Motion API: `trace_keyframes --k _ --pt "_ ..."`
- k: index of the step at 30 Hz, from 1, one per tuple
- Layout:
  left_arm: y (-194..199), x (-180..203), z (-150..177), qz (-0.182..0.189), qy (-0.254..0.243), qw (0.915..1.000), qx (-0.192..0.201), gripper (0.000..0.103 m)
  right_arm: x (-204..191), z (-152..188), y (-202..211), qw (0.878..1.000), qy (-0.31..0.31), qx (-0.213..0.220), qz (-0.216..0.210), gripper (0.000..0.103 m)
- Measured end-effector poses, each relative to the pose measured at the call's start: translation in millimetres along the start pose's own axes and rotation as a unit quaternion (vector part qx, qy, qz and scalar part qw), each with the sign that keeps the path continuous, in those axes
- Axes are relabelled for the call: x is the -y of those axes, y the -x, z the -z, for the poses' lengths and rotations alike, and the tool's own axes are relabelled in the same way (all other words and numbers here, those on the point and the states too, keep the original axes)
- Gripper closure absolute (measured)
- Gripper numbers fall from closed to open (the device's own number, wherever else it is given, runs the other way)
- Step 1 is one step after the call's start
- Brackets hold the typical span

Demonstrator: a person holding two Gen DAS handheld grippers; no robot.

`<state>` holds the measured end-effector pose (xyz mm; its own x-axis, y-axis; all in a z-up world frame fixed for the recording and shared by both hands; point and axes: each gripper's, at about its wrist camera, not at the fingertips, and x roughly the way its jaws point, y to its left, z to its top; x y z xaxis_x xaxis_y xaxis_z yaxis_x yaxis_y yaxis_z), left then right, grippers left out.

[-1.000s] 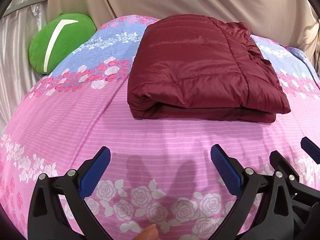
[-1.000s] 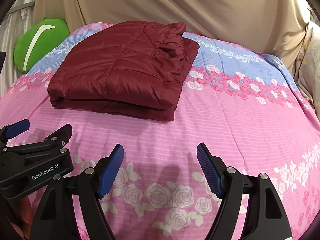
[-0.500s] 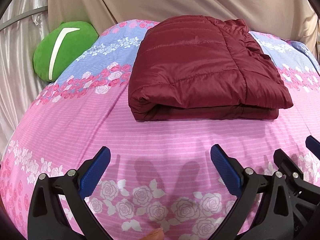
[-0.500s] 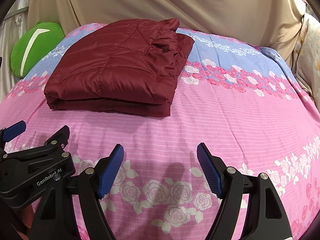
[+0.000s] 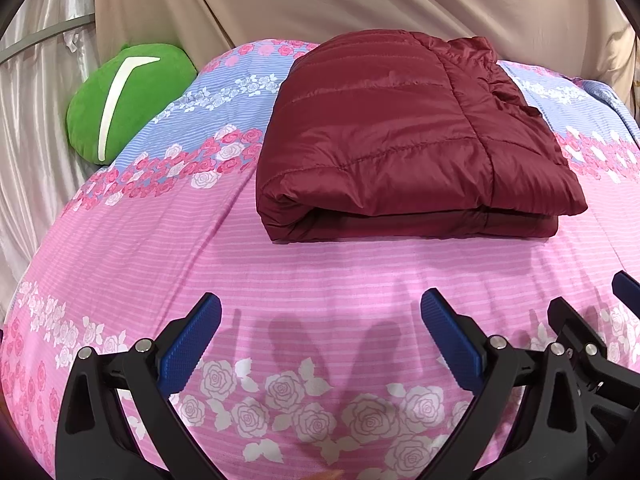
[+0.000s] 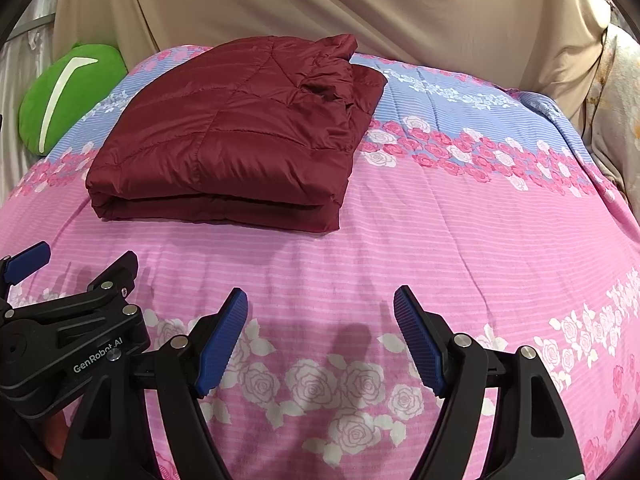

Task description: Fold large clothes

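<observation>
A dark red quilted jacket (image 5: 404, 136) (image 6: 240, 140) lies folded into a thick rectangle on the bed, its collar at the far right corner. My left gripper (image 5: 320, 308) hovers open over the pink sheet, well short of the jacket's near edge, with nothing between its blue pads. My right gripper (image 6: 320, 304) is open too, beside the left one and to the right of the jacket. In the right wrist view the left gripper (image 6: 72, 260) shows at the lower left; in the left wrist view the right gripper's fingers (image 5: 568, 320) show at the lower right.
The bed carries a pink and blue rose-print sheet (image 5: 160, 248) (image 6: 480, 220). A green round cushion (image 5: 124, 100) (image 6: 68, 92) rests at the far left corner. Beige cloth (image 6: 320, 8) hangs behind the bed, silvery curtain (image 5: 28, 100) at the left.
Both views have tilted slightly, so the jacket sits a little differently in frame. The grippers stay open and in place over the sheet.
</observation>
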<state>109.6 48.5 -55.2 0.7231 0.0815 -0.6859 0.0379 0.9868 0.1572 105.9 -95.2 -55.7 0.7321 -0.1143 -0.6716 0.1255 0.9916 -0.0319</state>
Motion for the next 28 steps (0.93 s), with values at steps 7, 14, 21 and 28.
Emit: trace_keyframes --k 7,14,21,28 --pt "0.1 -0.3 -0.1 -0.001 0.0 1.0 0.0 0.005 -4.0 0.2 1.3 1.0 -0.002 0.001 0.008 0.03" --pt "2.1 -1.8 0.8 -0.001 0.0 1.0 0.003 0.007 -3.8 0.9 2.8 1.0 -0.004 0.003 0.01 0.03" --pt "2.4 -1.4 0.7 0.0 -0.004 1.0 0.004 0.01 -3.1 1.0 2.8 1.0 -0.002 0.003 0.01 0.03" --pt "0.6 -0.4 -0.6 -0.001 -0.006 1.0 0.002 0.015 -6.4 1.2 4.4 1.0 0.0 0.002 0.017 0.03"
